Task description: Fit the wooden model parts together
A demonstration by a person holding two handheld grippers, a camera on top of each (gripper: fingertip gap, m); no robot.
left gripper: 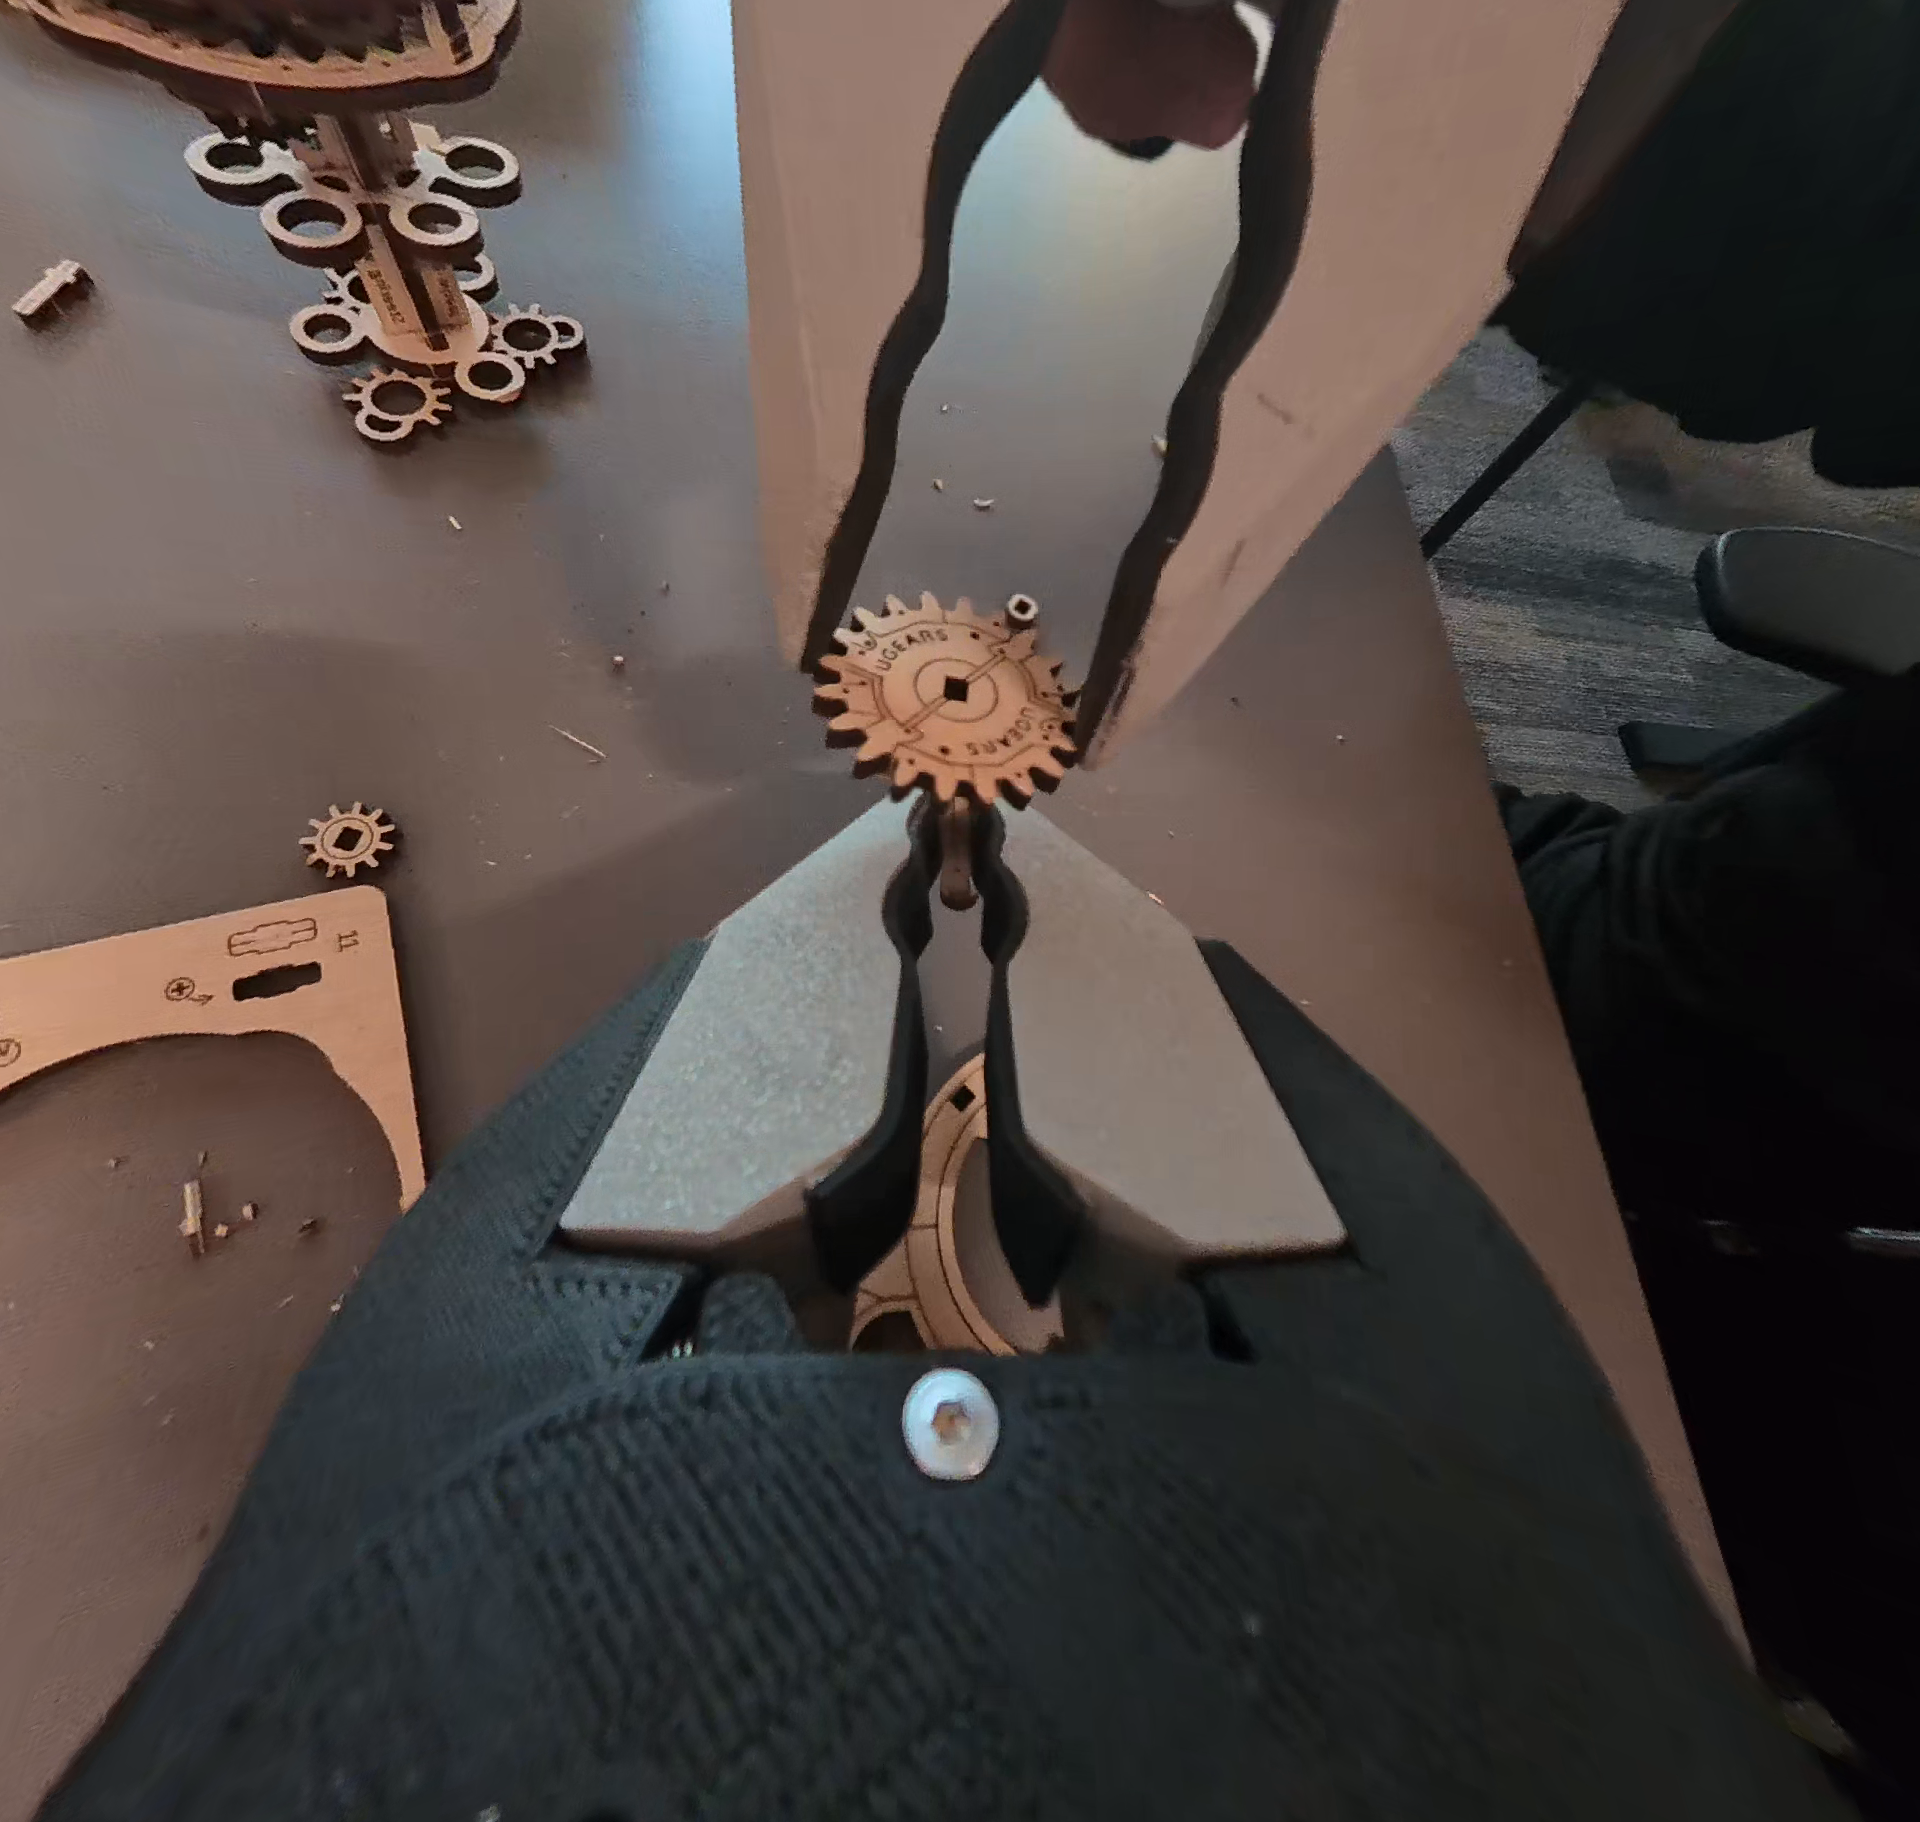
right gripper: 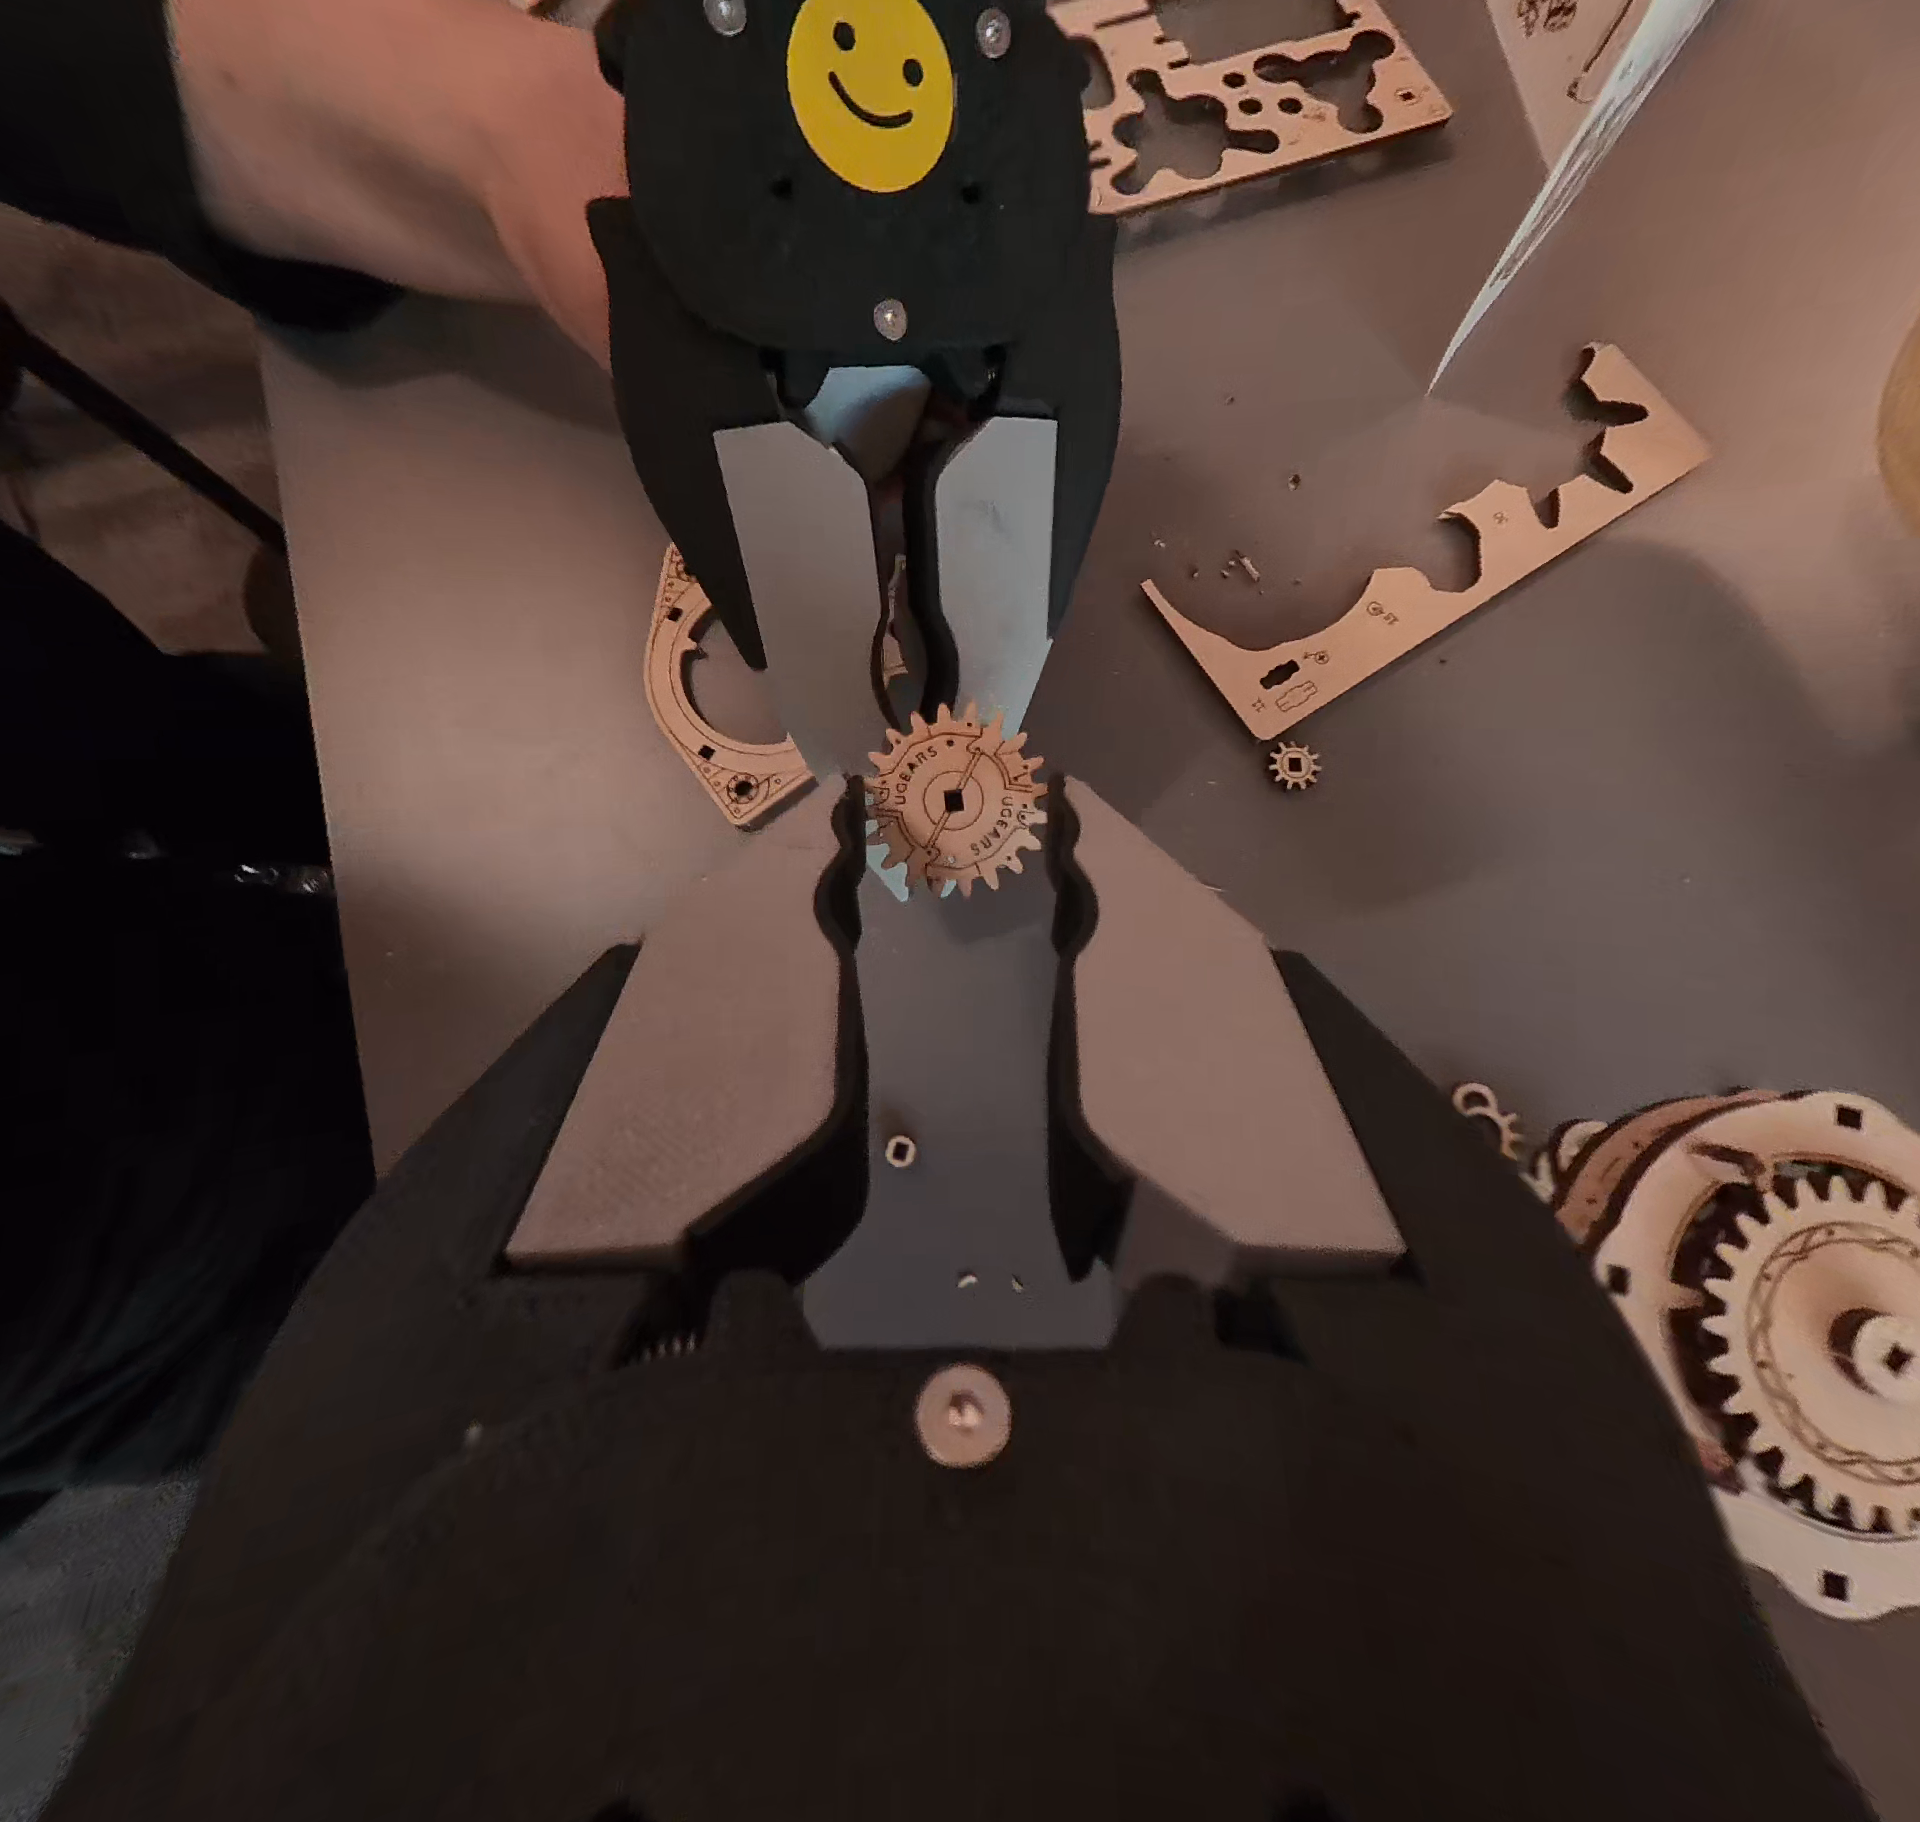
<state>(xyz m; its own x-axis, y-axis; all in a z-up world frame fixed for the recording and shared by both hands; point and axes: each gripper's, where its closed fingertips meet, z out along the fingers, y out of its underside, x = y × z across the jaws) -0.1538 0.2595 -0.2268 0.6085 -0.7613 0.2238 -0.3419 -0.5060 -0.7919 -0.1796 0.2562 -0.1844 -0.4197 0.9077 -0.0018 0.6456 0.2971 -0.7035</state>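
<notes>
A toothed wooden gear lies flat in the air above the grey table. My right gripper reaches in from the far side in the left wrist view. Its fingertips press the gear's teeth on both sides. My left gripper, with a yellow smiley disc on its body, is shut on a small wooden peg right at the gear's edge. It also shows in the right wrist view. The gear's square centre hole is empty.
The assembled wooden model stands to one side. A small gear, a tiny ring, cut-out sheets and a wooden plate with a round opening lie around. The table edge is close. My right fingertips sit around 5 centimeters from my left ones.
</notes>
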